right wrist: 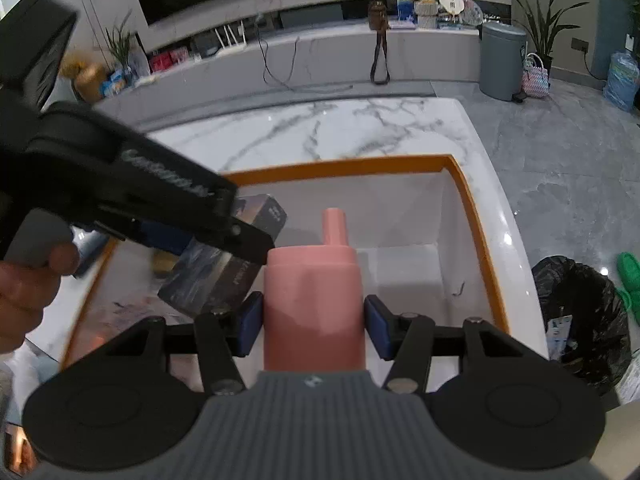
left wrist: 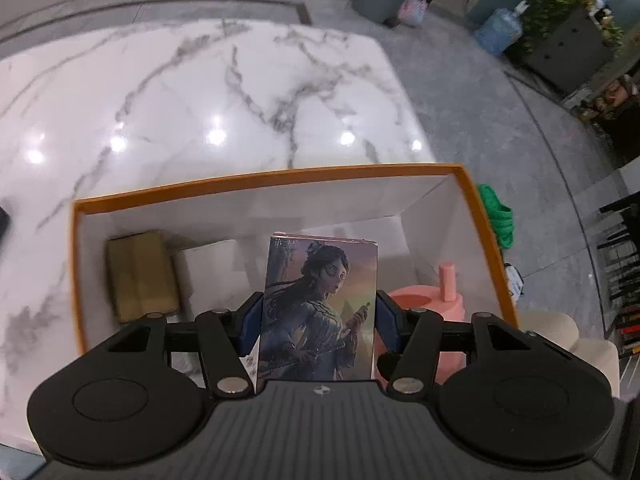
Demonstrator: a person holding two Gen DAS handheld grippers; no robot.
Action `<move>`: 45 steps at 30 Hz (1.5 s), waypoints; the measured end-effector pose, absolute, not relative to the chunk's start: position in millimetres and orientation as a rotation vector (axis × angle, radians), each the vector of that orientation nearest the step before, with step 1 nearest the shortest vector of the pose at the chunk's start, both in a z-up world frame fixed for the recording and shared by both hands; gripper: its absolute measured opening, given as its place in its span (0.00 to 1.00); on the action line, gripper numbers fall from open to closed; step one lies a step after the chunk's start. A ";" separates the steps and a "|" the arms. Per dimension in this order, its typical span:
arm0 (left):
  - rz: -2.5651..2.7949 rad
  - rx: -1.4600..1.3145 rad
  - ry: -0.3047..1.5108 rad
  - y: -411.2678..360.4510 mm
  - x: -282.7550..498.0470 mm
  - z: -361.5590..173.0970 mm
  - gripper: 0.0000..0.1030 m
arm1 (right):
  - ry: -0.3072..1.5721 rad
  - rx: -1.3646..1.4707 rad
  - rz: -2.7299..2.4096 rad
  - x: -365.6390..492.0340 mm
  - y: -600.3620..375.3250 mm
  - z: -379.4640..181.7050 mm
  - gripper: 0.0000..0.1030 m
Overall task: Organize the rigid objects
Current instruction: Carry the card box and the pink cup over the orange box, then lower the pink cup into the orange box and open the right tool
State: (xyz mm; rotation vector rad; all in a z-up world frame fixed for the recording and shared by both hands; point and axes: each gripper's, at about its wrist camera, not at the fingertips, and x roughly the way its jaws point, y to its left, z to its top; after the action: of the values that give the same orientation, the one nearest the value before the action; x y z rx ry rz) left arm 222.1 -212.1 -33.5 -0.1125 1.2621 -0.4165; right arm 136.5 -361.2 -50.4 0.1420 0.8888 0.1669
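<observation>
An open white box with an orange rim (left wrist: pixel 280 178) stands on the marble table. My left gripper (left wrist: pixel 319 322) is shut on an upright illustrated card box (left wrist: pixel 318 304), its blue pads pressing both sides, and holds it over the box's inside. My right gripper (right wrist: pixel 314 328) is shut on a pink bottle (right wrist: pixel 314 300) with a narrow neck, held above the right part of the orange-rimmed box (right wrist: pixel 340 168). In the right wrist view the left gripper's black body (right wrist: pixel 132 184) reaches in from the left with the card box (right wrist: pixel 216 276). The pink bottle (left wrist: pixel 420 304) also shows in the left wrist view.
Inside the box at the left lie a brown carton (left wrist: pixel 140 276) and a white carton (left wrist: pixel 212 264). A hand (right wrist: pixel 24 292) holds the left gripper's handle. On the floor to the right are a black rubbish bag (right wrist: pixel 580 312), green slippers (right wrist: pixel 628 276) and a grey bin (right wrist: pixel 502 60).
</observation>
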 end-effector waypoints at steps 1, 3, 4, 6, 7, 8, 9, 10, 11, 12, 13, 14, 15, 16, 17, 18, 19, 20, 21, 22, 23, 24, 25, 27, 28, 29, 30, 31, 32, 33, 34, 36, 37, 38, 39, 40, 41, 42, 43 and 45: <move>-0.405 -0.120 1.281 -215.1 228.4 -39.3 0.64 | 0.900 0.135 0.159 141.1 -363.6 -53.3 0.53; -0.391 -0.126 1.305 -220.0 235.9 -47.1 0.64 | 0.929 0.124 0.150 151.3 -368.8 -60.1 0.53; -0.382 -0.123 1.314 -223.2 240.2 -50.8 0.64 | 0.940 0.120 0.151 154.1 -369.9 -62.3 0.53; -0.363 -0.106 1.328 -228.7 248.1 -57.7 0.64 | 0.966 0.115 0.156 162.1 -372.6 -68.8 0.53; -0.352 -0.103 1.338 -230.4 252.1 -61.6 0.64 | 0.983 0.117 0.159 167.0 -374.0 -72.3 0.53; -0.339 -0.106 1.352 -231.4 256.1 -65.9 0.64 | 0.995 0.120 0.165 171.6 -375.1 -75.5 0.53; -0.325 -0.114 1.365 -231.1 259.6 -70.1 0.64 | 1.004 0.117 0.168 173.6 -374.4 -76.6 0.53; -0.313 -0.121 1.378 -230.9 262.2 -73.8 0.64 | 1.012 0.105 0.168 177.2 -374.2 -78.5 0.53; -0.302 -0.124 1.390 -231.3 264.4 -77.7 0.64 | 1.016 0.093 0.168 181.0 -373.7 -80.2 0.53; -0.293 -0.125 1.402 -231.7 266.2 -81.2 0.64 | 1.021 0.085 0.170 183.7 -372.9 -81.1 0.53; -0.285 -0.122 1.411 -232.3 267.0 -84.5 0.64 | 1.029 0.080 0.173 187.0 -372.6 -82.5 0.53; -0.278 -0.121 1.419 -233.3 266.4 -87.0 0.64 | 1.046 0.081 0.179 190.2 -372.7 -83.7 0.53; -0.274 -0.120 1.424 -233.8 266.7 -89.3 0.64 | 1.049 0.087 0.190 192.1 -373.1 -83.4 0.53; -0.273 -0.120 1.429 -234.3 266.8 -91.1 0.64 | 1.051 0.086 0.195 194.2 -374.1 -84.3 0.53; -0.270 -0.123 1.437 -234.7 267.1 -92.6 0.64 | 1.062 0.066 0.191 196.8 -372.6 -84.9 0.53; -0.267 -0.129 1.445 -234.5 267.6 -94.3 0.64 | 1.071 0.050 0.185 199.5 -371.4 -85.8 0.53; -0.263 -0.135 1.455 -233.6 268.2 -96.1 0.64 | 1.081 0.037 0.185 202.0 -370.3 -87.4 0.53; -0.256 -0.137 1.461 -233.7 269.5 -96.6 0.64 | 1.094 0.035 0.189 204.4 -369.9 -89.3 0.53; -0.247 -0.136 1.463 -233.4 270.5 -97.5 0.64 | 1.108 0.041 0.193 206.6 -369.9 -91.0 0.53; -0.244 -0.137 1.461 -232.7 271.7 -98.6 0.64 | 1.115 0.046 0.196 207.7 -370.0 -91.9 0.53; -0.244 -0.135 1.459 -232.2 272.0 -98.8 0.64 | 1.123 0.050 0.202 208.7 -369.8 -92.3 0.53; -0.247 -0.137 1.456 -231.5 271.7 -98.4 0.64 | 1.126 0.052 0.203 208.4 -369.4 -92.1 0.53; -0.254 -0.134 1.452 -230.5 271.2 -97.1 0.64 | 1.133 0.050 0.205 208.9 -369.4 -92.6 0.53; -0.269 -0.121 1.451 -230.8 272.3 -94.7 0.64 | 1.152 0.057 0.213 210.8 -369.7 -94.1 0.53; -0.276 -0.117 1.449 -229.4 272.7 -92.3 0.64 | 1.161 0.060 0.215 212.1 -369.7 -94.5 0.53; -0.281 -0.118 1.448 -227.9 272.7 -89.7 0.64 | 1.167 0.061 0.215 214.3 -369.2 -94.1 0.53; -0.294 -0.117 1.447 -226.9 273.0 -86.6 0.64 | 1.170 0.060 0.213 215.5 -368.6 -94.0 0.53; -0.316 -0.112 1.446 -224.7 272.4 -82.2 0.64 | 1.172 0.057 0.210 216.5 -368.7 -93.8 0.53; -0.334 -0.104 1.442 -223.5 272.3 -78.1 0.64 | 1.175 0.054 0.206 217.5 -369.0 -93.8 0.53; -0.351 -0.083 1.432 -221.3 270.9 -72.3 0.64 | 1.179 0.052 0.202 218.6 -369.8 -94.2 0.53; -0.364 -0.058 1.421 -220.7 270.6 -67.3 0.64 | 1.181 0.055 0.197 219.1 -371.3 -95.3 0.53; -0.393 0.015 1.385 -217.6 267.3 -55.1 0.64 | 1.189 0.063 0.188 222.0 -372.7 -97.0 0.53; -0.403 0.045 1.362 -215.0 265.4 -48.9 0.64 | 1.192 0.067 0.182 223.4 -373.4 -97.7 0.53; -0.412 0.076 1.338 -212.0 263.6 -42.6 0.64 | 1.194 0.071 0.173 225.3 -373.6 -98.5 0.53; -0.414 0.102 1.318 -208.8 262.1 -37.6 0.64 | 1.197 0.072 0.167 227.3 -371.3 -99.0 0.53; -0.408 0.125 1.297 -204.9 261.1 -32.9 0.64 | 1.199 0.074 0.164 228.3 -370.3 -99.5 0.53; -0.396 0.145 1.273 -200.9 260.0 -28.3 0.64 | 1.202 0.076 0.164 228.9 -369.4 -99.9 0.53; -0.387 0.160 1.251 -196.9 259.1 -24.5 0.64 | 1.206 0.081 0.167 230.4 -368.3 -100.4 0.53; -0.377 0.173 1.227 -191.3 257.7 -20.0 0.64 | 1.211 0.083 0.161 231.5 -366.6 -100.9 0.53; -0.366 0.175 1.203 -181.5 255.6 -12.9 0.64 | 1.212 0.088 0.158 233.1 -364.1 -101.6 0.53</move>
State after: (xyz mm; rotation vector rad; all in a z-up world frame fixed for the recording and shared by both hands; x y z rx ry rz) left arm 255.6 -181.5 -12.9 0.1755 1.2025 -0.3656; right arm 233.1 -364.1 -101.6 0.0884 1.2124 0.1576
